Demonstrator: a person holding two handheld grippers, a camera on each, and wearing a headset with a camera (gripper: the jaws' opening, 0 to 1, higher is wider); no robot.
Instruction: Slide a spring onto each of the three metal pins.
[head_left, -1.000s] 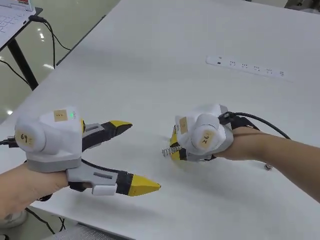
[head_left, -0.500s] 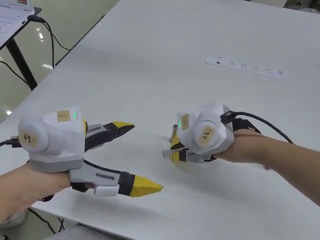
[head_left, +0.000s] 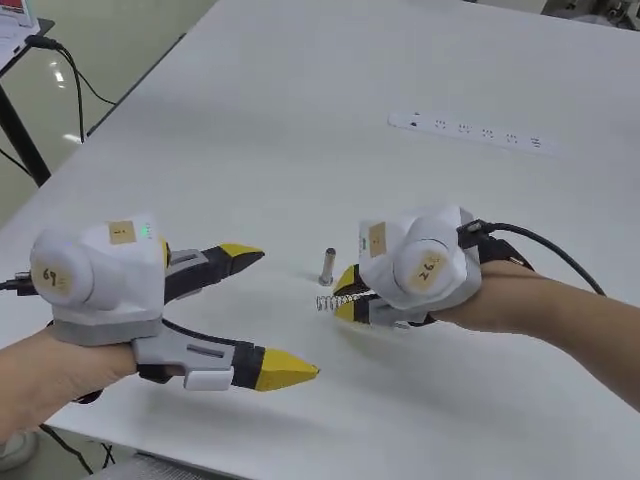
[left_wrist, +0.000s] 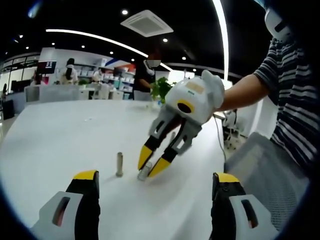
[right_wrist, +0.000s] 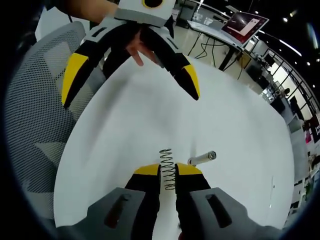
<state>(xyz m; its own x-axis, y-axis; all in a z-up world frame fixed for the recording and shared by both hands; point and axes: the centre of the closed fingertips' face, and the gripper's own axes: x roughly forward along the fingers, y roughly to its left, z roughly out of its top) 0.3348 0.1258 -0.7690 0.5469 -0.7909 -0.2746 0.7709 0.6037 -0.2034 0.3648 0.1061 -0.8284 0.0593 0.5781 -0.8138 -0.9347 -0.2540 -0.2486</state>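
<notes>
While, over the table (head_left: 300, 120) at lower left, the left gripper (head_left: 283, 312) hovers wide open, the right gripper (head_left: 346, 297) at centre is nearer the upright pin (head_left: 328, 266). Its jaws pinch the spring (head_left: 332, 298), lying roughly level, free end just below the pin.

The desk (head_left: 290, 110) is white, with a smooth, plain top. One short metal pin (head_left: 328, 266) stands upright on it, toward the near side and roughly midway across. Well apart from the pin, toward the far side, a long white power strip (head_left: 470, 131) lies flat on the desk, its sockets facing up.
</notes>
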